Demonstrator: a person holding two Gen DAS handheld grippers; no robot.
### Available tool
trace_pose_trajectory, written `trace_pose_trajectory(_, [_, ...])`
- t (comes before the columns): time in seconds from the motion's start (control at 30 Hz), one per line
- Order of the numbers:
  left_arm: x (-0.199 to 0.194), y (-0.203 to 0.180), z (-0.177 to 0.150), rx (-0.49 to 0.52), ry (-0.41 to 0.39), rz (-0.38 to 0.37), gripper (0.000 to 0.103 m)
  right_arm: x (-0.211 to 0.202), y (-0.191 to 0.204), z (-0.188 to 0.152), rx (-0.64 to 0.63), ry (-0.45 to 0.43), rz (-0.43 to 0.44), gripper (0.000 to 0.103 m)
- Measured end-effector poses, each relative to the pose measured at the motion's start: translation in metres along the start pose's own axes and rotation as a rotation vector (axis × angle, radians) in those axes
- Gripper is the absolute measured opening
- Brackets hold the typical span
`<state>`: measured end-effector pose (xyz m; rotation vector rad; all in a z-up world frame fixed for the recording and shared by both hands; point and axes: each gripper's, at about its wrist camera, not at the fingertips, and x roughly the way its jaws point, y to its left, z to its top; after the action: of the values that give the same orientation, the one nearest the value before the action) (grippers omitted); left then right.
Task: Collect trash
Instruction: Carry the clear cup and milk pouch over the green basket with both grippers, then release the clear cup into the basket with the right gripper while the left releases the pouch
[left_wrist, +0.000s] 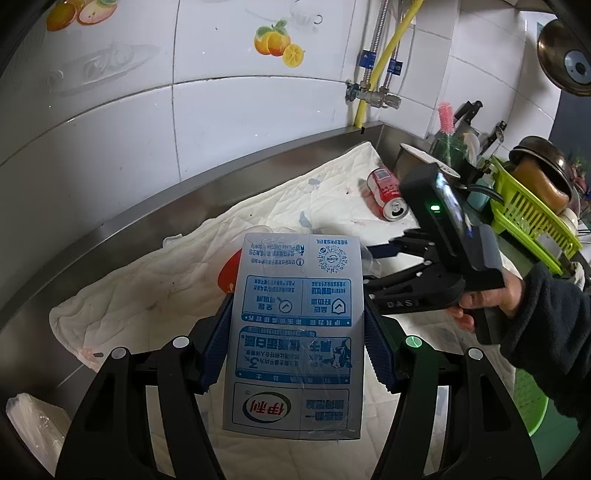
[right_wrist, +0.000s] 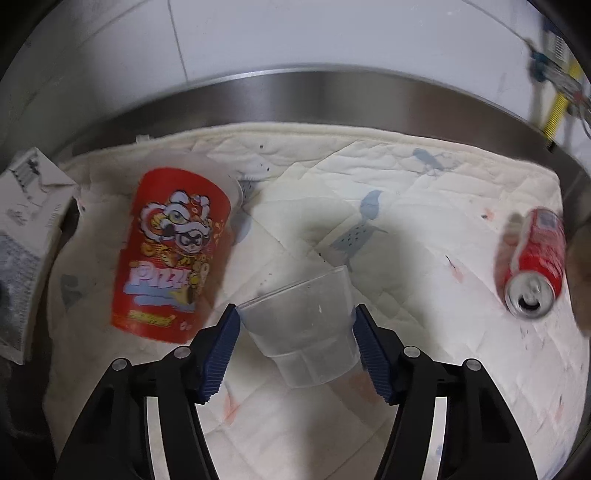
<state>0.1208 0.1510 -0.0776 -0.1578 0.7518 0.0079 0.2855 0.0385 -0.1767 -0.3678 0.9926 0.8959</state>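
Note:
My left gripper (left_wrist: 297, 345) is shut on a grey-blue milk carton (left_wrist: 295, 332), held above the white cloth (left_wrist: 122, 288). The carton also shows at the left edge of the right wrist view (right_wrist: 26, 229). My right gripper (right_wrist: 295, 349) is shut on a clear plastic cup (right_wrist: 303, 325), mouth pointing away. A red pizza-print paper cup (right_wrist: 173, 251) lies on its side to the left of it. A red soda can (right_wrist: 535, 262) lies on the cloth at the right; it also shows in the left wrist view (left_wrist: 386, 194). The right gripper (left_wrist: 388, 254) appears there too.
The cloth (right_wrist: 424, 206) covers a steel counter with a raised back edge (right_wrist: 295, 96) against a tiled wall. A green dish rack (left_wrist: 532, 218) with bowls stands at the far right. Gas pipes (left_wrist: 373, 88) run down the wall. A plastic-wrapped stack (left_wrist: 33, 421) lies at lower left.

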Motion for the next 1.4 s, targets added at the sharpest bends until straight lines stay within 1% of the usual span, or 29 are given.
trace_pose_trajectory(0.07, [-0.001, -0.004, 0.001, 0.008, -0.002, -0.009, 0.064, -0.015, 0.0, -0.009, 0.035, -0.024, -0.008, 0.06])
trace_pose_trajectory(0.13, [-0.001, -0.012, 0.002, 0.021, -0.004, -0.028, 0.064, -0.039, -0.002, -0.027, 0.095, -0.061, -0.009, 0.06])
trace_pose_trajectory(0.2, [-0.002, -0.023, 0.002, 0.041, -0.005, -0.048, 0.064, -0.057, -0.004, -0.042, 0.148, -0.079, -0.031, 0.061])
trace_pose_trajectory(0.23, [-0.003, -0.029, 0.002, 0.051, -0.005, -0.06, 0.064, -0.07, -0.005, -0.054, 0.18, -0.099, -0.036, 0.061])
trace_pose_trajectory(0.3, [-0.004, -0.045, 0.002, 0.079, -0.006, -0.092, 0.064, -0.101, -0.009, -0.085, 0.254, -0.132, -0.076, 0.061])
trace_pose_trajectory(0.37, [-0.006, -0.061, 0.001, 0.103, -0.004, -0.123, 0.064, -0.129, -0.013, -0.115, 0.32, -0.158, -0.099, 0.061])
trace_pose_trajectory(0.4, [-0.006, -0.073, 0.001, 0.12, -0.002, -0.148, 0.064, -0.145, -0.017, -0.136, 0.359, -0.168, -0.131, 0.062])
trace_pose_trajectory(0.5, [-0.007, -0.105, -0.004, 0.17, 0.006, -0.211, 0.064, -0.183, -0.028, -0.196, 0.469, -0.157, -0.238, 0.062])
trace_pose_trajectory(0.57, [-0.007, -0.125, -0.007, 0.198, 0.014, -0.25, 0.064, -0.204, -0.039, -0.237, 0.553, -0.138, -0.285, 0.062])
trace_pose_trajectory(0.6, [-0.006, -0.139, -0.01, 0.22, 0.023, -0.277, 0.064, -0.208, -0.043, -0.252, 0.581, -0.128, -0.311, 0.062])
trace_pose_trajectory(0.63, [-0.006, -0.149, -0.012, 0.236, 0.029, -0.293, 0.064, -0.217, -0.05, -0.277, 0.63, -0.107, -0.348, 0.062])
trace_pose_trajectory(0.73, [-0.004, -0.185, -0.022, 0.285, 0.056, -0.358, 0.064, -0.229, -0.064, -0.327, 0.731, -0.059, -0.427, 0.062])
trace_pose_trajectory(0.8, [-0.002, -0.208, -0.029, 0.317, 0.079, -0.398, 0.064, -0.236, -0.073, -0.364, 0.814, -0.029, -0.45, 0.062])
trace_pose_trajectory(0.93, [0.001, -0.247, -0.044, 0.383, 0.121, -0.453, 0.064, -0.24, -0.082, -0.419, 0.923, 0.005, -0.5, 0.063])
trace_pose_trajectory(1.03, [0.004, -0.274, -0.055, 0.428, 0.148, -0.481, 0.064, -0.241, -0.088, -0.44, 0.985, 0.002, -0.525, 0.063])
trace_pose_trajectory(1.1, [0.007, -0.292, -0.062, 0.458, 0.165, -0.499, 0.064, -0.246, -0.092, -0.453, 1.013, -0.017, -0.535, 0.063])
trace_pose_trajectory(1.13, [0.009, -0.303, -0.067, 0.476, 0.177, -0.511, 0.064, -0.25, -0.091, -0.459, 1.025, -0.028, -0.542, 0.065])
trace_pose_trajectory(1.23, [0.014, -0.328, -0.081, 0.516, 0.213, -0.54, 0.064, -0.258, -0.087, -0.469, 1.049, -0.043, -0.549, 0.067])
trace_pose_trajectory(1.33, [0.023, -0.35, -0.094, 0.55, 0.248, -0.559, 0.064, -0.268, -0.081, -0.471, 1.044, -0.076, -0.565, 0.071])
trace_pose_trajectory(1.4, [0.03, -0.363, -0.103, 0.564, 0.276, -0.573, 0.064, -0.276, -0.076, -0.473, 1.04, -0.098, -0.582, 0.072])
